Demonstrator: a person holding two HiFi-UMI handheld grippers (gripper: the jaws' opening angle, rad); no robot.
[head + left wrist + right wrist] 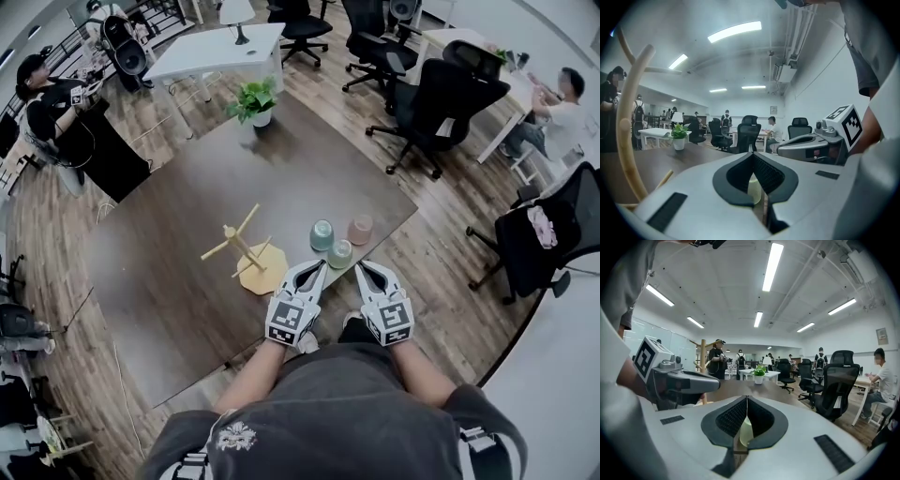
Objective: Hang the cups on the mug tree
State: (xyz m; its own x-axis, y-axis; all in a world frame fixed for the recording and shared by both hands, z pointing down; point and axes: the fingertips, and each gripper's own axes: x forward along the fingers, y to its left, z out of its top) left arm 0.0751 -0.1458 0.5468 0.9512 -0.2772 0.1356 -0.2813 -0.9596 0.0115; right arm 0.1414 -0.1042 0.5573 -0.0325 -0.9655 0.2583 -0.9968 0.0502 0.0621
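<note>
A wooden mug tree [246,249] stands on a round pale base near the front of the dark table [178,244]. Three cups sit upside down to its right: a teal cup [322,234], a pink cup [360,229] and a pale green cup [339,253] nearest me. My left gripper [318,267] and right gripper [361,268] hover side by side just short of the green cup, both shut with nothing held. In the left gripper view the green cup [754,190] shows through the hollow under the shut tips, with a tree branch [626,126] at the left. The right gripper view also shows the green cup [746,432].
A potted plant [255,101] stands at the table's far end. Black office chairs [441,98] and desks with seated people surround the table. The table's right corner [408,208] lies close to the pink cup. My own body fills the bottom of the head view.
</note>
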